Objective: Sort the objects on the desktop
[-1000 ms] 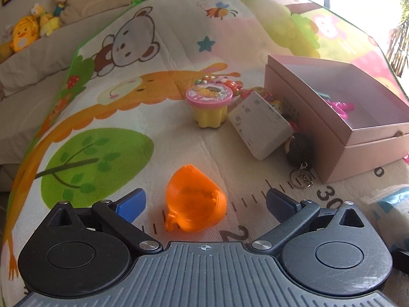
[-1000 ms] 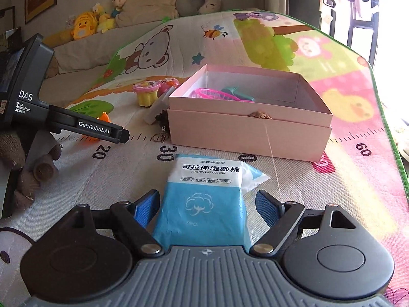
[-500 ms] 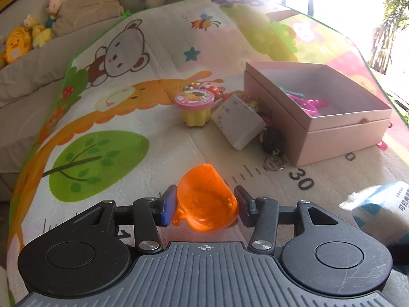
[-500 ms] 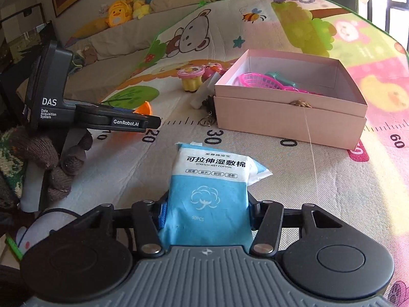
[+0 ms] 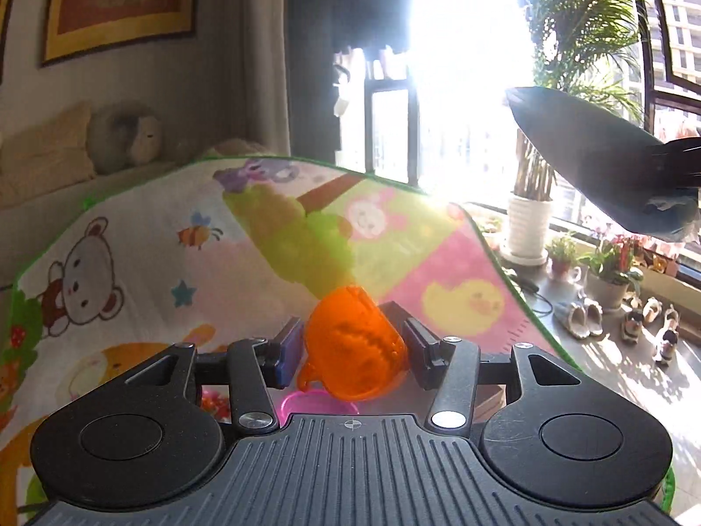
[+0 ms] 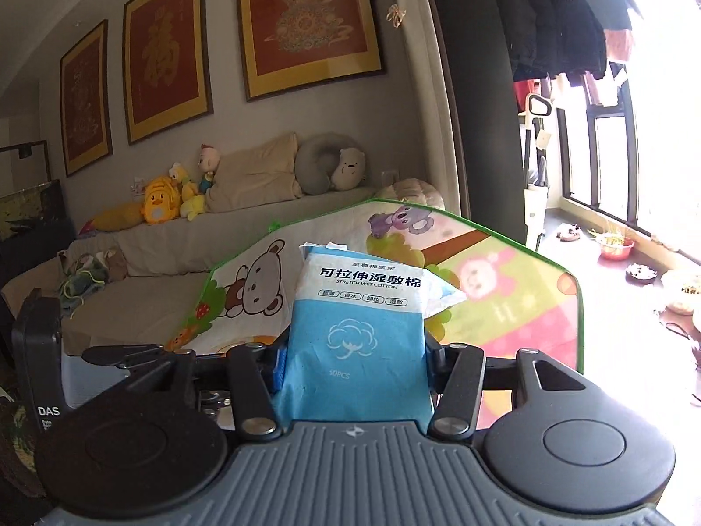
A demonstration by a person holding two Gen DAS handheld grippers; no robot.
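Holding: left tongs (image 5: 354,347) clamp orange toy (image 5: 352,346); right tongs (image 6: 354,366) clamp cotton pack (image 6: 357,333) | risk: smooth toy slips, soft pack sags | box unseen.

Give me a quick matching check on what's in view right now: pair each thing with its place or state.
Things:
1. orange toy cup
2. blue cotton pad pack
3. yellow duck plush
4. potted palm

Places or states:
A. on the sofa under the framed pictures
B. clamped in the right gripper
C. by the bright window
D. clamped in the left gripper

Pairs: 1-D, 2-B, 3-A, 4-C
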